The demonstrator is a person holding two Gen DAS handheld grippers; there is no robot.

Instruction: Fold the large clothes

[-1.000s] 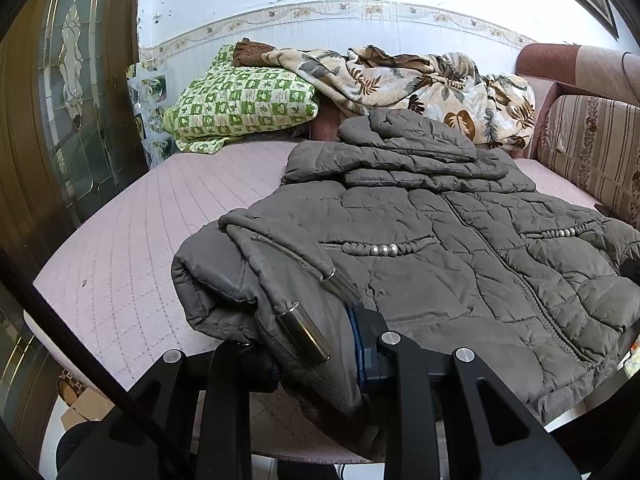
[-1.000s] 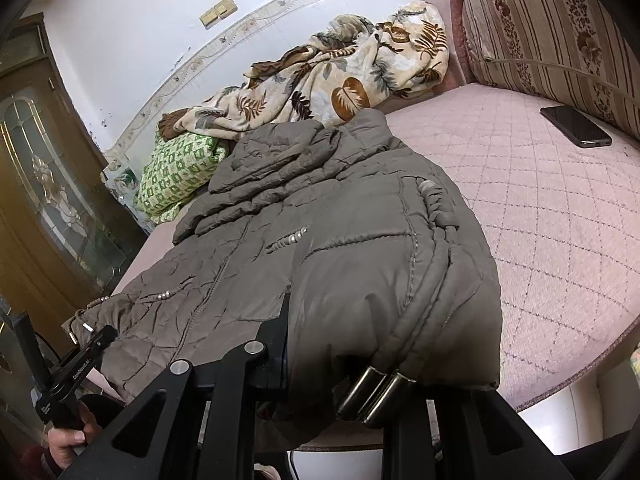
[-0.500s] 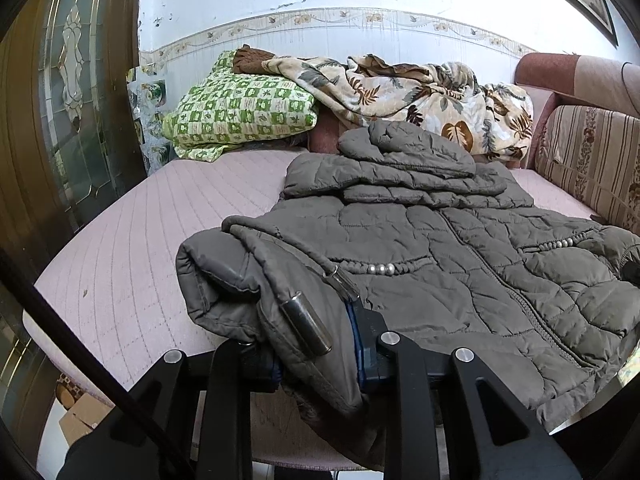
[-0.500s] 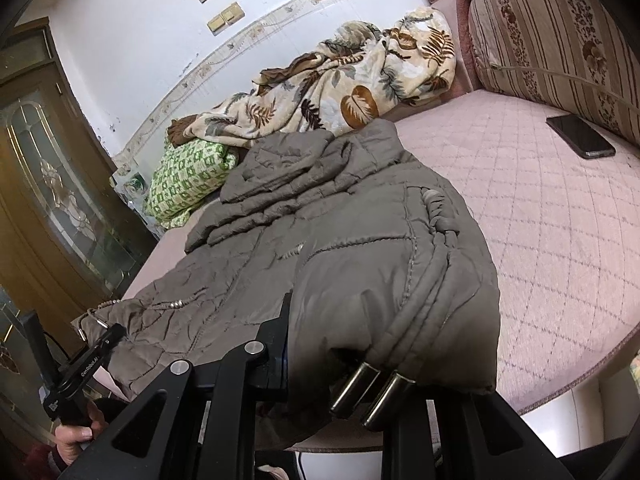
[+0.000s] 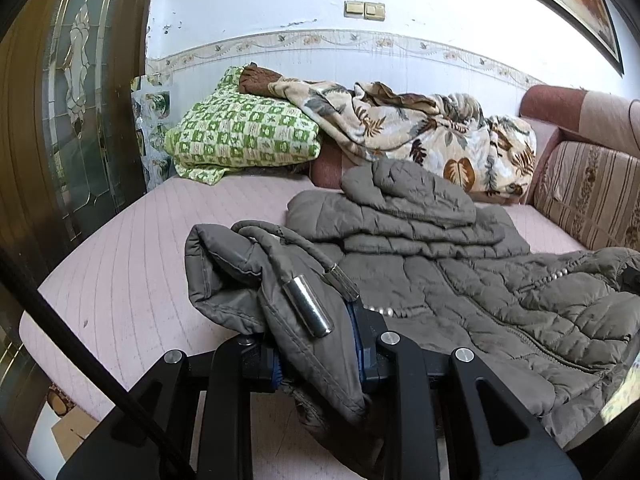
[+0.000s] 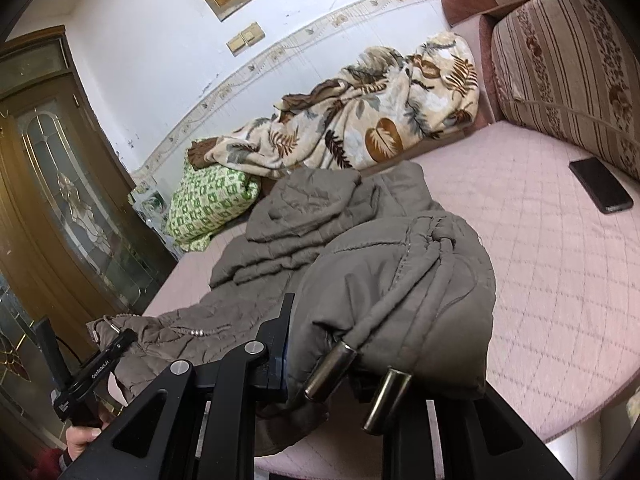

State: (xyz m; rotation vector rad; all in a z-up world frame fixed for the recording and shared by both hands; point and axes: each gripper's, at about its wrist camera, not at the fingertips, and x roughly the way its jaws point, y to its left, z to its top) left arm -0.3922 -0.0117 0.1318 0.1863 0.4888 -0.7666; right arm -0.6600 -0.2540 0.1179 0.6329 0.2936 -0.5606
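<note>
A grey-brown quilted hooded jacket lies on the pink quilted bed. My left gripper is shut on the jacket's hem corner, lifted and bunched, with metal drawstring tips draped over it. My right gripper is shut on the other hem corner, also raised, with two metal cord ends hanging over it. The hood lies flat toward the far end. The left gripper also shows in the right wrist view, held by a hand.
A green checked pillow and a leaf-print blanket lie at the bed's far end. A striped cushion lines the right side, with a black phone below it. A wooden glass-panelled cabinet stands left.
Both grippers have lifted the hem corners and carried them forward toward the hood. The jacket's lower part now bunches and folds over itself.
</note>
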